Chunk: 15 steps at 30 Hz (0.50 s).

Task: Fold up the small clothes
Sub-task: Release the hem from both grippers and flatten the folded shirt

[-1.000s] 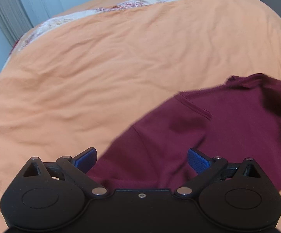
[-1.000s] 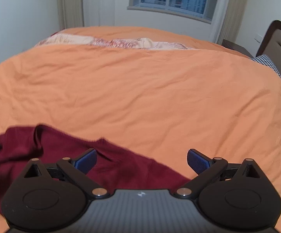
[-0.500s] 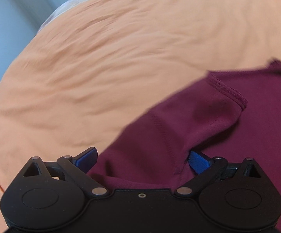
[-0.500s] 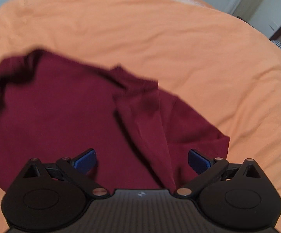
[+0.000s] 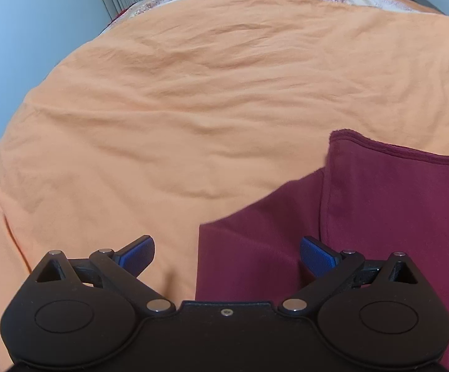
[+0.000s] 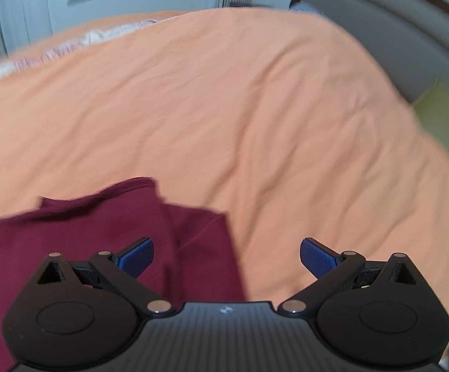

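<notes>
The soft, light dark-red knit garment [image 5: 379, 217] should be pinched at its hemmed corner; both left gripper [image 5: 227, 255] and right gripper [image 6: 226, 255] fingers are spread, empty.

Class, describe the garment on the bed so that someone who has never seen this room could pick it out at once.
Start from the wide orange bedspread that covers the bed. At its near edge, just ahead of both open grippers, lies a dark maroon knit top, partly folded with one stitched hem turned over. It is the only dark item on that plain orange cloth.
</notes>
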Each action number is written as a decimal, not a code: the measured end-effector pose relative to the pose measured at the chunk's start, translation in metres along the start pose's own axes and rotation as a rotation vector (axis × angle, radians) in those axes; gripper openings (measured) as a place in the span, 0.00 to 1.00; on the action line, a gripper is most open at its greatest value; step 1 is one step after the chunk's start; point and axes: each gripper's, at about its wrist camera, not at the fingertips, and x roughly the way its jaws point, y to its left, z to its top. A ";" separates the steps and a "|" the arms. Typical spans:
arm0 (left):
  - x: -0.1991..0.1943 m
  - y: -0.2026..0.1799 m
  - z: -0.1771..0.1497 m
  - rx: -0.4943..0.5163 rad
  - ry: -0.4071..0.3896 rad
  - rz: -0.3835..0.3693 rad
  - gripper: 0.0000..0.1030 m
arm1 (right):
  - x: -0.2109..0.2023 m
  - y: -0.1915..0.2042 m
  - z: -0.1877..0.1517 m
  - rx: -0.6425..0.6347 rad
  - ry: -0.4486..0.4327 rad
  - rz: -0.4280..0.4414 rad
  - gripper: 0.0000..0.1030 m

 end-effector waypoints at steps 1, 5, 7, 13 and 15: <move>-0.004 0.000 -0.003 -0.006 -0.004 -0.004 0.98 | -0.004 -0.001 -0.005 -0.001 -0.005 -0.004 1.00; -0.020 -0.003 -0.019 -0.043 -0.008 -0.019 0.99 | -0.024 0.009 -0.031 -0.084 -0.006 0.060 1.00; -0.028 -0.004 -0.031 -0.064 0.000 -0.026 0.99 | -0.039 0.019 -0.051 -0.141 -0.014 0.109 1.00; -0.042 -0.009 -0.071 -0.114 0.068 -0.041 0.99 | -0.071 0.054 -0.107 -0.226 0.006 0.226 1.00; -0.045 -0.013 -0.084 -0.125 0.100 -0.046 0.99 | -0.079 0.060 -0.124 -0.213 0.021 0.239 1.00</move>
